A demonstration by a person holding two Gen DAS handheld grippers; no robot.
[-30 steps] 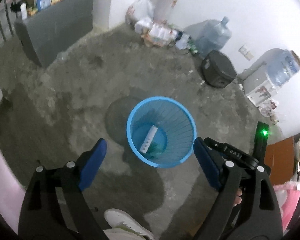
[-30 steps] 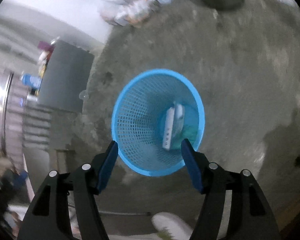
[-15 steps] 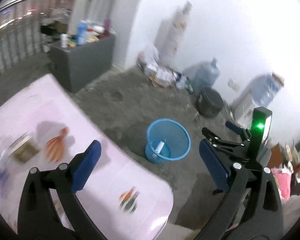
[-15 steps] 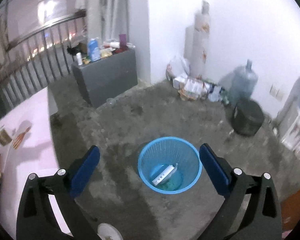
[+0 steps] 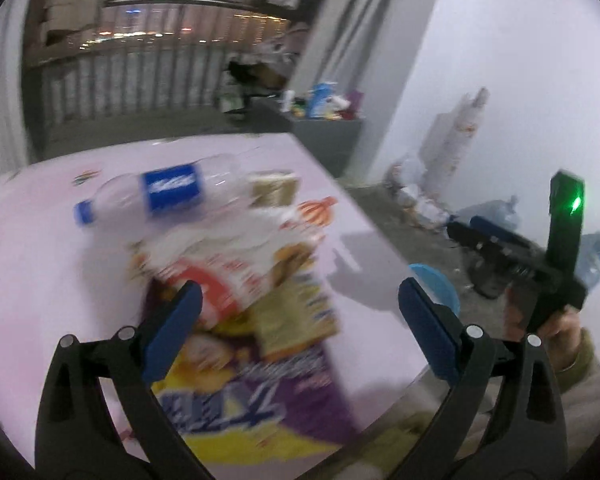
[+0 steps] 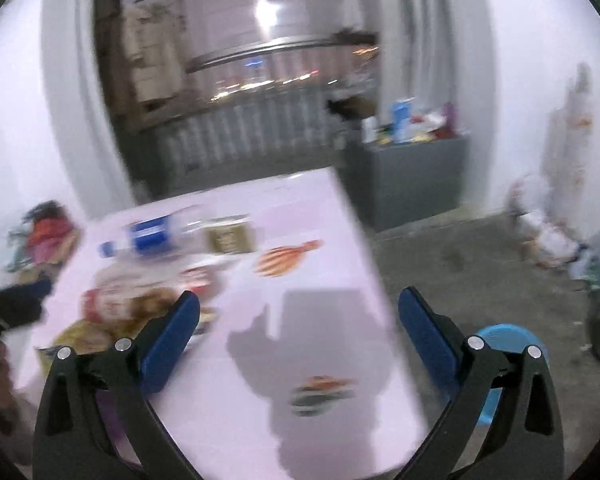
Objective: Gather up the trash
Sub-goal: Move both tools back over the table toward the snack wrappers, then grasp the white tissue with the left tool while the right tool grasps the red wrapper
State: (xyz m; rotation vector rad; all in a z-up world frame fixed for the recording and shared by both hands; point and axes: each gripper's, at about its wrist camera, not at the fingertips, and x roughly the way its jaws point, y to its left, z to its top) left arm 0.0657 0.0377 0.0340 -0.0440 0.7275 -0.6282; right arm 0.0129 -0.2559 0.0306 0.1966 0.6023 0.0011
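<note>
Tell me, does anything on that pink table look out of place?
Yes: a plastic bottle lies on its side on the pink table, beside a heap of snack wrappers. It looks like uncollected trash.

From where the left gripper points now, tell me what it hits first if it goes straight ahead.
Probably the heap of snack wrappers on the pink table. The open left gripper aims at them; the clear bottle lies beyond. Blur leaves depth unsure.

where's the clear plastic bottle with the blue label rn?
The clear plastic bottle with the blue label and cap lies on its side at the far end of the pink table, beyond the pile of snack wrappers; in the right wrist view it sits far left.
</note>
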